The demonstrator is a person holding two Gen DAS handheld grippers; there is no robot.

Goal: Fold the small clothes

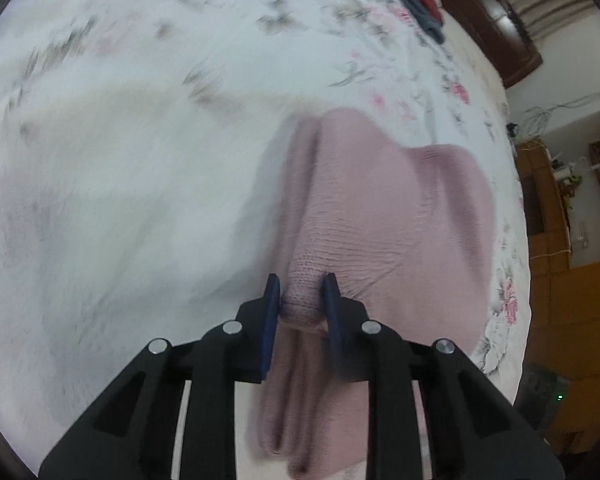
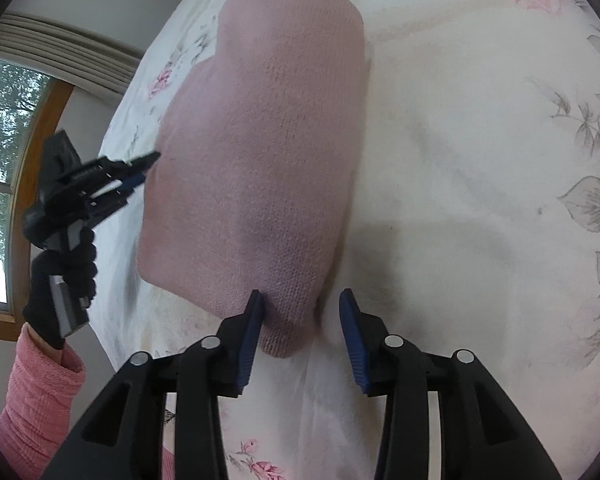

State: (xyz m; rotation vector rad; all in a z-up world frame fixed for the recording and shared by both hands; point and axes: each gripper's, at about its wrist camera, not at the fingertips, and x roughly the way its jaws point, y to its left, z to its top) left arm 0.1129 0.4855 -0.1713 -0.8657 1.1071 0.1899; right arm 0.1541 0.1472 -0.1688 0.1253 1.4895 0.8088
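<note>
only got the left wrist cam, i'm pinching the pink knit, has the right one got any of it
Observer: No. The right gripper is open, with a corner of the pink knit garment lying between its fingers.
Operator: how's the piece lying overall
Observer: Fairly flat on the floral bedsheet, with a narrower part at the far end.
Operator: where's my left gripper from there
Observer: The left gripper meets the garment's left edge, held by a black-gloved hand.

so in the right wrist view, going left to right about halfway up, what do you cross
window → left tool, held by a gloved hand → pink knit garment → floral bedsheet
</note>
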